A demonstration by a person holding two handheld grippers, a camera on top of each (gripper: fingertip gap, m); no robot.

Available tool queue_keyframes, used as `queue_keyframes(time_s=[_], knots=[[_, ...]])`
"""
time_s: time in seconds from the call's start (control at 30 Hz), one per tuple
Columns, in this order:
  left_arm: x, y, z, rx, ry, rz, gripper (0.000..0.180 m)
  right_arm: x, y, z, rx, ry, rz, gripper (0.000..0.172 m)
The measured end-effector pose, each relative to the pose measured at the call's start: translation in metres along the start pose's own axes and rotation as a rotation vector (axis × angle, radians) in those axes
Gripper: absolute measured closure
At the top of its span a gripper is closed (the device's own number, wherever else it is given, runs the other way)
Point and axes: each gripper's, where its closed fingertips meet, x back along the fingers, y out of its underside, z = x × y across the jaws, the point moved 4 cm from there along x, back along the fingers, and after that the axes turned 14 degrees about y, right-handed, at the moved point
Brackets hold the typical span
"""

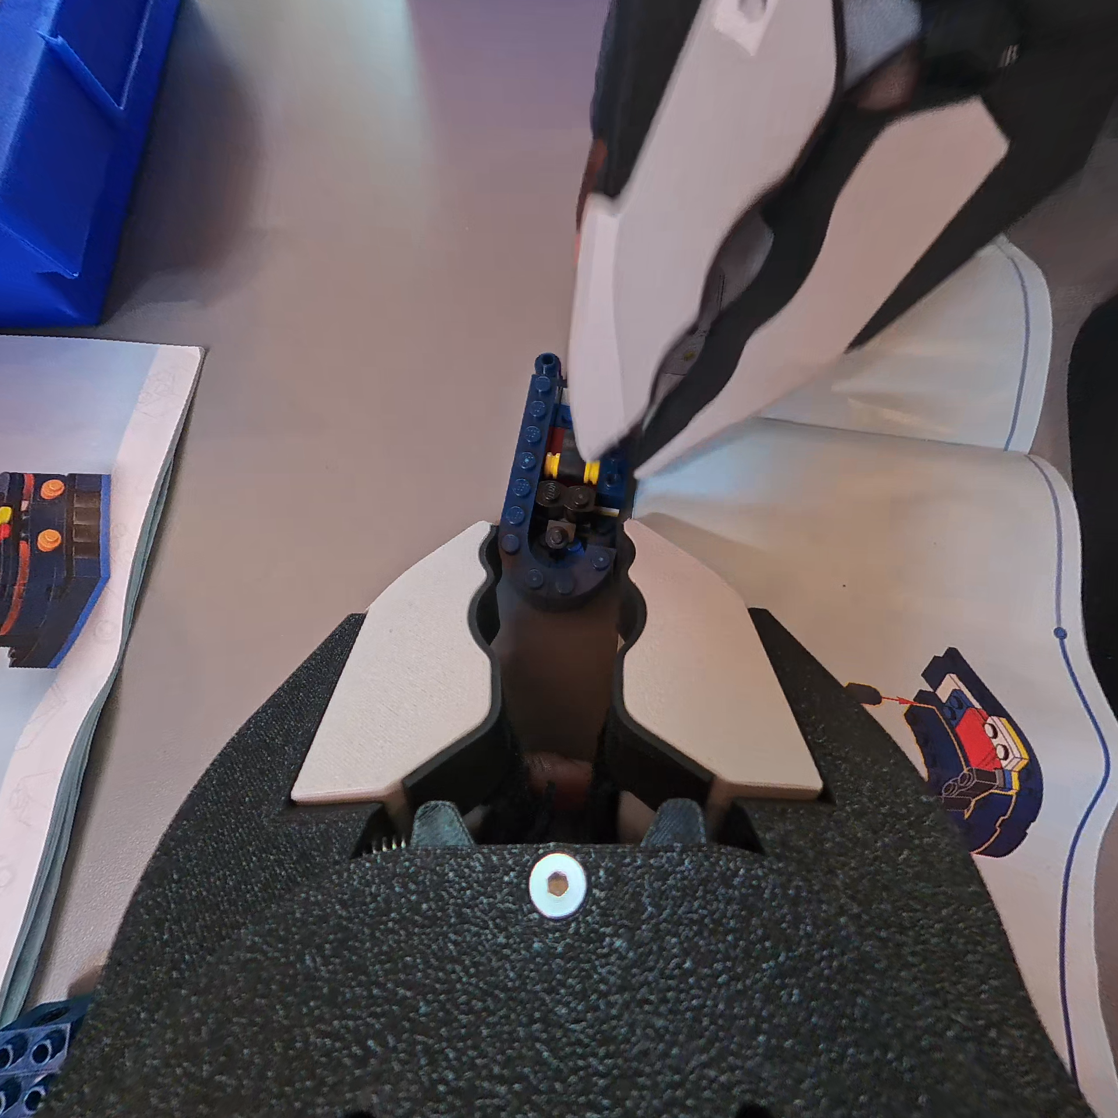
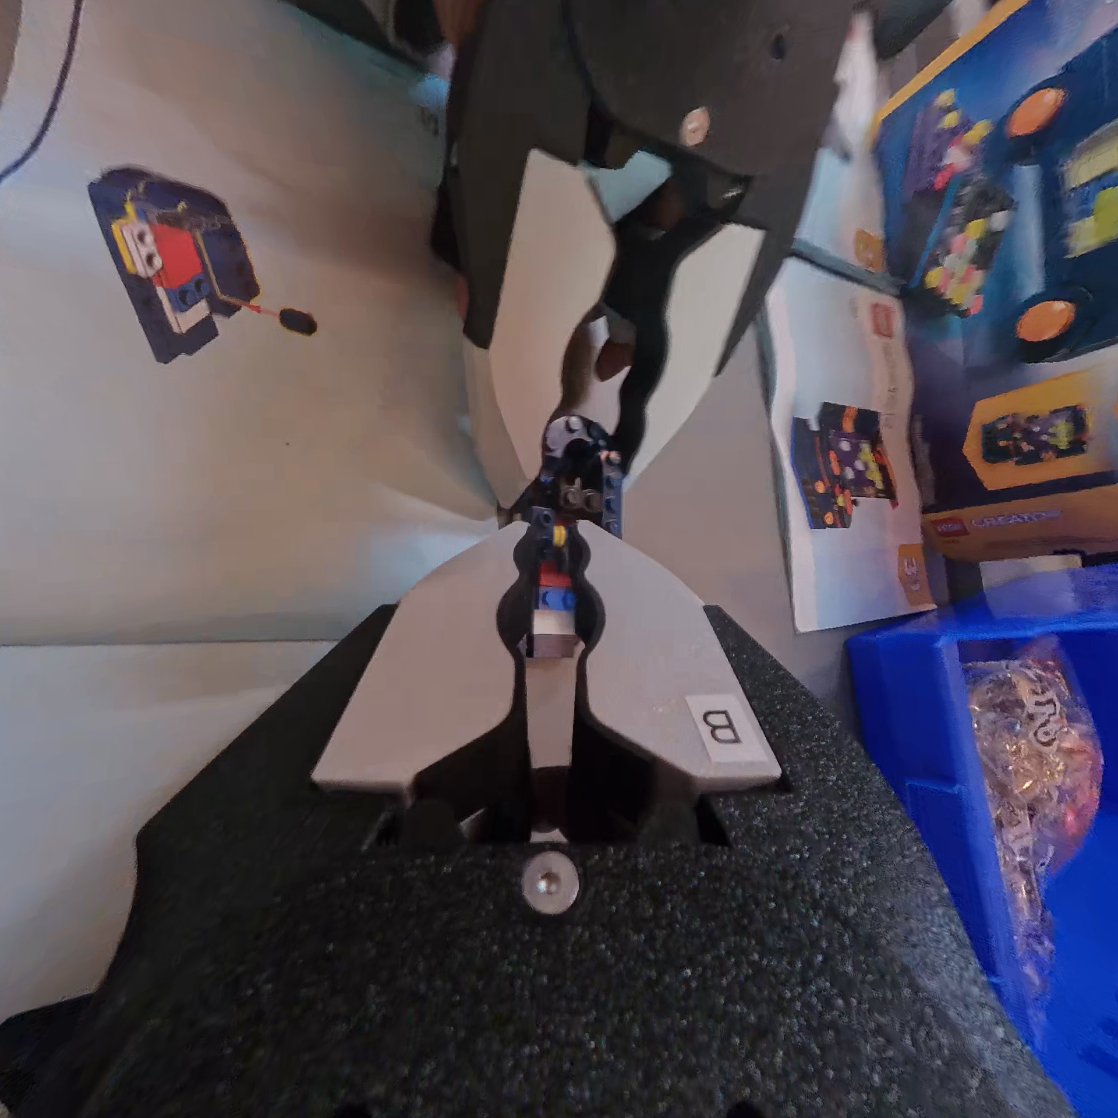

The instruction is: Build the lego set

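A pale grey table point(image 1: 339, 254) is being shown, an open white instruction booklet point(image 1: 859, 544) spread beside a blue plastic bin point(image 1: 66, 151). A small dark-blue brick model point(image 1: 559, 514) with yellow and black parts is being pinched at its rounded end by the left gripper point(image 1: 559, 553). Its far end is being clamped between the right gripper point(image 2: 553, 581) pads, both pressed against it above the table.

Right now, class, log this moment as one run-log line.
left tool: grips dark-blue brick model | right tool: clamps the model's red-blue-white block stack | underneath: open instruction booklet | blue bin
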Motion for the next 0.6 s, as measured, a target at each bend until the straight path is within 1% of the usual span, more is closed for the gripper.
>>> queue_keyframes(time_s=[0.07,0.1,0.23,0.3,0.6], knots=[[0.000,0.000,0.000,0.001,0.002,0.000,0.145,0.008,0.000,0.007,-0.076,0.040,0.055,0.169],[0.000,0.000,0.000,0.002,0.002,0.000,0.145,0.010,0.002,0.008,-0.101,0.045,0.057,0.172],[0.000,0.000,0.000,0.003,0.003,0.001,0.145,0.009,0.003,0.004,-0.135,0.041,0.078,0.172],[0.000,0.000,0.000,0.002,0.002,0.000,0.145,0.006,0.005,0.001,-0.131,0.031,0.054,0.172],[0.000,0.000,0.000,0.002,0.003,0.001,0.145,0.003,0.006,-0.003,-0.134,0.020,0.047,0.172]])
